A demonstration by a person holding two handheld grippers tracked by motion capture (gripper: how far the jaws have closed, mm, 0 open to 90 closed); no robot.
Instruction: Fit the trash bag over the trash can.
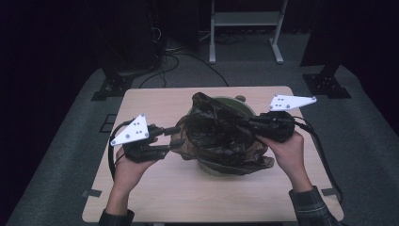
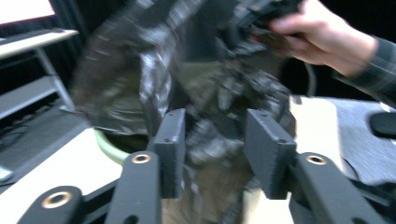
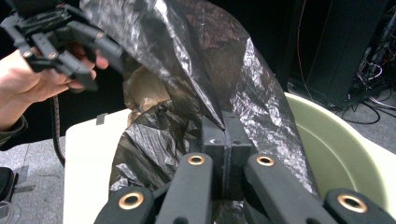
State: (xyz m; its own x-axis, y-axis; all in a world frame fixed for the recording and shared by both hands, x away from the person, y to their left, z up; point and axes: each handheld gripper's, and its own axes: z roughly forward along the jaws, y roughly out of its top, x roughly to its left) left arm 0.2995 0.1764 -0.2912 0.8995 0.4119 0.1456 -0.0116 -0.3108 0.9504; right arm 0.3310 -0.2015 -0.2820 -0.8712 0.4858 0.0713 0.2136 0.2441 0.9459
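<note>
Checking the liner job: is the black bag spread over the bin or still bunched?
Bunched. The black bag sits crumpled over the green bin, rim still bare; the right claw pinches a fold.

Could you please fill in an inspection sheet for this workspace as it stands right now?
Surface: light wooden table, bare around the work.
Job's things: black plastic bag draped over a pale green bin at the table's middle; the bag's film is crumpled and partly raised.
Clutter: nothing seen.
Grippers: left hand-held gripper jaws apart with bag film between them, pads not pressing; right hand-held gripper shut on the bag's edge.
Cables: one cable trails from the right hand-held gripper over the table's right edge; more lie on the floor behind.
Surroundings: grey carpet, white frame, dark stands.
</note>
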